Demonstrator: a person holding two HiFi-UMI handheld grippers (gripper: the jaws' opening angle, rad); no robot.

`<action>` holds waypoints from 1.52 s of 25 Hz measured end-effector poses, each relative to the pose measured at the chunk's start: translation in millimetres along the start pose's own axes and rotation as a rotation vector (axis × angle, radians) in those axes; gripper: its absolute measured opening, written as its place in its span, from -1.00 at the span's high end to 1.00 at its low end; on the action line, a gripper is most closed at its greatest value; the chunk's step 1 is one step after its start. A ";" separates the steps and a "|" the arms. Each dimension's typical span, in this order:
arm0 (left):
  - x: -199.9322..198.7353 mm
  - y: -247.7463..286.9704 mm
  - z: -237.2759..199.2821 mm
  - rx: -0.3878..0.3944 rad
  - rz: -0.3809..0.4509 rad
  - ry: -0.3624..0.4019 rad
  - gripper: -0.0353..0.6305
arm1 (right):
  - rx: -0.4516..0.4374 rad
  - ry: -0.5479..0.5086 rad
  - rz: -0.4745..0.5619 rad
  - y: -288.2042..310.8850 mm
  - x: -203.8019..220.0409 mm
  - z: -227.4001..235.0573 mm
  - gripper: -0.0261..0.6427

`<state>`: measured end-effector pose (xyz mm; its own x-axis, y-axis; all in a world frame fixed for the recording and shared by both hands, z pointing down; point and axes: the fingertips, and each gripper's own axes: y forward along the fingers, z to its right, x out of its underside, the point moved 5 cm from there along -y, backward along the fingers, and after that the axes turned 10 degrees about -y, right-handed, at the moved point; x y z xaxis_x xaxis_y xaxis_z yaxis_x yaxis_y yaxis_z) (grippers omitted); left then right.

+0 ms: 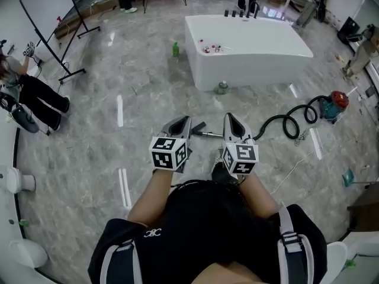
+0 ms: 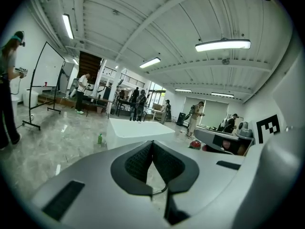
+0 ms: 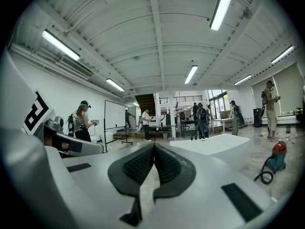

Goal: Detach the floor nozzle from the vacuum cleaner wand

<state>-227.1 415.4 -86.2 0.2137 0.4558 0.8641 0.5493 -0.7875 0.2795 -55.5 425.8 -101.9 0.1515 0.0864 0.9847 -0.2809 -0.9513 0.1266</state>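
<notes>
In the head view the black floor nozzle (image 1: 198,127) lies on the marble floor between my two grippers, joined to the metal wand (image 1: 211,135). The wand runs right behind my right gripper (image 1: 229,118). A black hose (image 1: 290,120) curls on to the red and teal vacuum body (image 1: 336,105), which also shows in the right gripper view (image 3: 278,156). My left gripper (image 1: 184,120) hovers just left of the nozzle. Both are held above the floor, side by side. Each one's own view shows its jaws closed tip to tip with nothing held, left gripper (image 2: 152,144), right gripper (image 3: 154,147).
A large white table (image 1: 254,55) stands ahead, with a green bottle (image 1: 175,49) on the floor at its left and a small can (image 1: 222,87) at its front. A whiteboard on a stand (image 1: 50,10) and a person (image 1: 29,96) are at the left. A dustpan (image 1: 348,178) lies at the right.
</notes>
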 end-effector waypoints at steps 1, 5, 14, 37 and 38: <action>-2.1 8.4 -1.5 -0.003 -0.003 0.000 0.87 | 0.000 0.006 -0.002 6.9 2.0 5.9 0.90; -12.4 55.6 -1.0 -0.003 -0.014 0.004 0.87 | 0.010 0.022 -0.014 40.5 9.8 42.5 0.90; -51.0 182.7 -4.9 -0.030 -0.005 -0.007 0.87 | 0.008 0.054 -0.048 137.8 21.6 145.8 0.90; -44.5 398.2 -56.9 -0.160 -0.155 -0.208 0.87 | -0.235 0.028 -0.305 327.6 102.9 291.4 0.90; -36.5 400.7 -64.1 -0.161 -0.162 -0.229 0.87 | -0.253 0.016 -0.330 329.6 112.6 289.1 0.90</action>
<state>-66.5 56.6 21.1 0.3201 0.6477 0.6914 0.4599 -0.7443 0.4843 143.0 36.5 16.1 0.2586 0.3811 0.8876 -0.4442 -0.7690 0.4596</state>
